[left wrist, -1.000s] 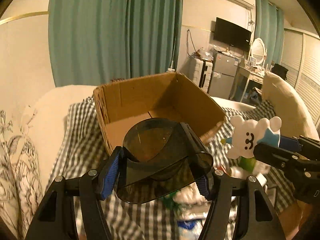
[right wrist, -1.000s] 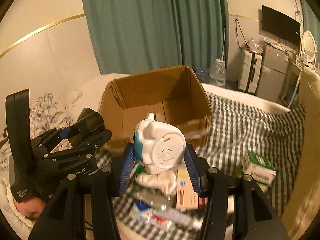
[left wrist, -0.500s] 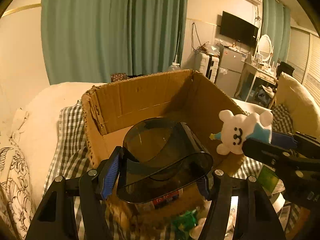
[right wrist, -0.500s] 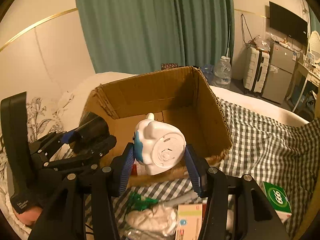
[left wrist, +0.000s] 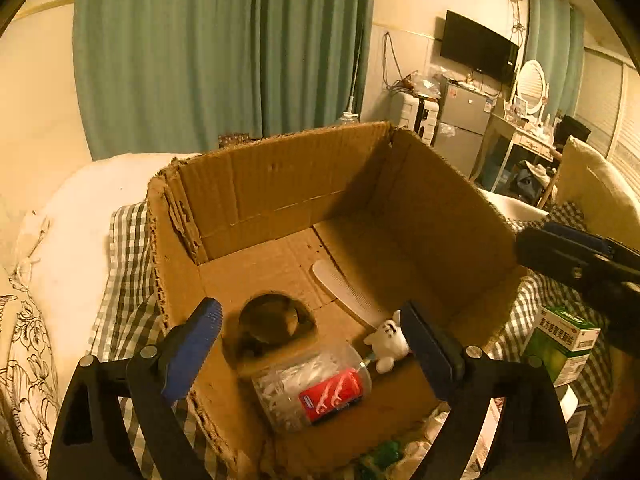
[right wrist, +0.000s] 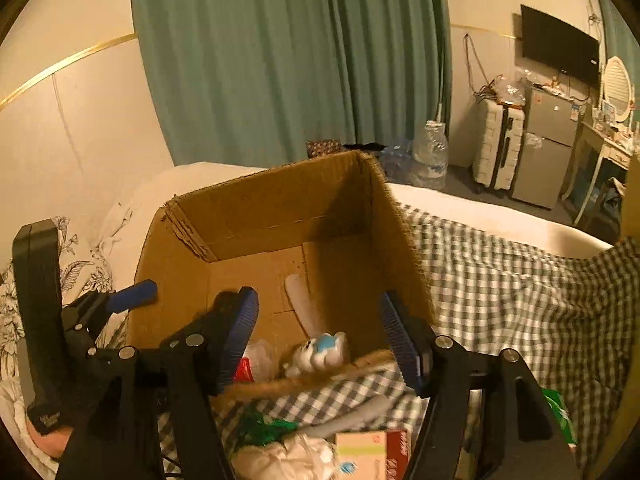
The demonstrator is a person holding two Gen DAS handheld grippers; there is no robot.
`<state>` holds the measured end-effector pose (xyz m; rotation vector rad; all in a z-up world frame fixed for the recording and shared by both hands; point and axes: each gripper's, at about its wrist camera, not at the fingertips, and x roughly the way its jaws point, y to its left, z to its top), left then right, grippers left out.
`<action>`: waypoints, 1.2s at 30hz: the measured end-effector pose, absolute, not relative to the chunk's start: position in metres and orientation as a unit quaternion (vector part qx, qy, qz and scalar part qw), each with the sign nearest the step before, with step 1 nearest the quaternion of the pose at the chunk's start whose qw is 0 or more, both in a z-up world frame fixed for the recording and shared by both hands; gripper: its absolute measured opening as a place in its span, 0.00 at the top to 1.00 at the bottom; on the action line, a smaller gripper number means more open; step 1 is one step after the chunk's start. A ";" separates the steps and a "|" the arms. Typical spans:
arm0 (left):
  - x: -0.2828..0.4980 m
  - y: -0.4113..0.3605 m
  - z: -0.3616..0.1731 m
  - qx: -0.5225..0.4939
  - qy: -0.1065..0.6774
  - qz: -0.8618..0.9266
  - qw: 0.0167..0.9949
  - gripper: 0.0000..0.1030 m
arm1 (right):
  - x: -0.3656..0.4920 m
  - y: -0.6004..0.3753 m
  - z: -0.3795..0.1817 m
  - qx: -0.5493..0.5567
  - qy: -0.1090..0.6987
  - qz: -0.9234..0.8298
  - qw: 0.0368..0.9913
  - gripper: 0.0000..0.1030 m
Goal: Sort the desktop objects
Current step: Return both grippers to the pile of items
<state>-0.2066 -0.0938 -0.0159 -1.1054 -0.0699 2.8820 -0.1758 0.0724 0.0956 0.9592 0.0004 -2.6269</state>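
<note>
- Inside, one cardboard box (left wrist: 280, 184) on the checked bedspread (right wrist: 500, 280) holds four things: one dark tinted cup (left wrist: 269, 318), one white comb (left wrist: 344, 288), one clear jar with a red label (left wrist: 312, 386), one white bear toy (left wrist: 387, 340).
- Left gripper (left wrist: 310, 344): jaws have just been opening and stand wide apart, nothing between them, over the box.
- Right gripper (right wrist: 320, 338): jaws likewise just opened, empty, with the bear toy lying in the box below.
- One green carton (left wrist: 560, 344) sits outside on the bedspread.

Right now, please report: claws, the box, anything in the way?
Left claw and right claw open, just released. Dark cup and bear toy lie in the box. Nothing in the way.
</note>
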 end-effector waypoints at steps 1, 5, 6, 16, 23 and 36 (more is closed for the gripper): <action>-0.204 -0.093 -0.014 -0.358 -0.024 0.933 0.026 0.09 | -0.170 0.077 0.099 0.337 -0.002 -0.926 0.171 0.39; -0.188 -0.086 0.003 -0.350 -0.028 0.936 0.021 0.07 | -0.145 0.099 0.116 0.329 -0.007 -0.931 0.156 0.39; -0.184 -0.084 0.008 -0.347 -0.027 0.937 0.020 0.06 | -0.141 0.103 0.121 0.328 -0.009 -0.932 0.154 0.39; -0.134 -0.062 0.064 -0.301 -0.012 0.953 0.025 0.00 | -0.078 0.139 0.166 0.297 -0.011 -0.946 0.128 0.37; -0.101 -0.049 0.077 -0.282 -0.011 0.959 0.032 0.00 | -0.042 0.159 0.178 0.277 0.000 -0.955 0.107 0.16; -0.077 -0.042 -0.014 -0.350 -0.025 0.935 0.045 0.00 | -0.025 0.185 0.071 0.366 -0.026 -0.928 0.071 0.11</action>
